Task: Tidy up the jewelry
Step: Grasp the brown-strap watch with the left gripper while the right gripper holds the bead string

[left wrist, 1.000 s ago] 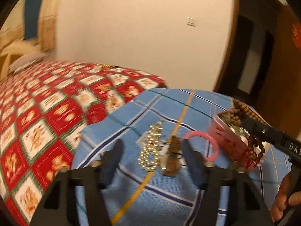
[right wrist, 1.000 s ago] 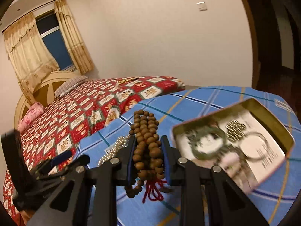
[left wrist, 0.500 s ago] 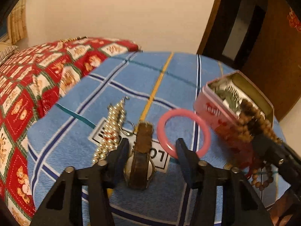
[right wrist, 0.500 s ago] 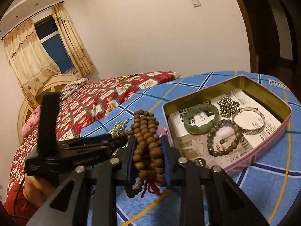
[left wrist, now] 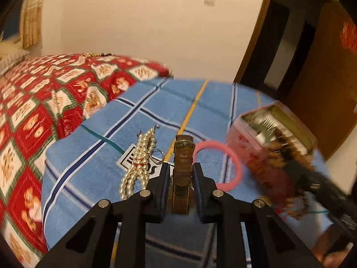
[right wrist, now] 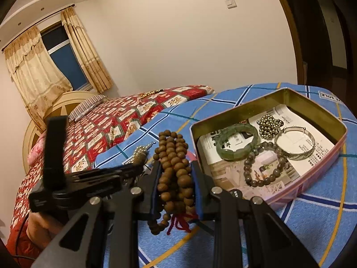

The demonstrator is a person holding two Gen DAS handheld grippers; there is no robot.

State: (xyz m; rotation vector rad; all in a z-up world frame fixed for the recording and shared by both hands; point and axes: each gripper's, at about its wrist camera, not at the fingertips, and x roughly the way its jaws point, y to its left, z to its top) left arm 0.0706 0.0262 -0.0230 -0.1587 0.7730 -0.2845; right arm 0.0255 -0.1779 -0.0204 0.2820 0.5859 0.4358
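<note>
My left gripper (left wrist: 181, 174) is shut on a brown leather watch (left wrist: 183, 167) on the blue checked cloth (left wrist: 107, 156). A pearl strand (left wrist: 140, 160) lies just left of it and a pink ring bangle (left wrist: 229, 167) just right. My right gripper (right wrist: 175, 172) is shut on a brown wooden bead bracelet (right wrist: 175, 163) with a red tassel, held left of the open pink tin (right wrist: 312, 178). The tin holds a green jade bangle (right wrist: 236, 140), a silver bangle (right wrist: 294, 143), a grey bead bracelet (right wrist: 265, 163) and a small metal bead cluster (right wrist: 268, 125).
The red patterned bedspread (left wrist: 44, 102) lies left of the blue cloth. The left gripper body (right wrist: 78, 178) sits close beside my right gripper. A wall and a dark doorway (left wrist: 279, 44) stand behind. The cloth drops off at its right edge.
My left gripper has shut on the brown watch; it was open around it before. My right gripper has kept its grip on the wooden beads and stayed beside the tin.
</note>
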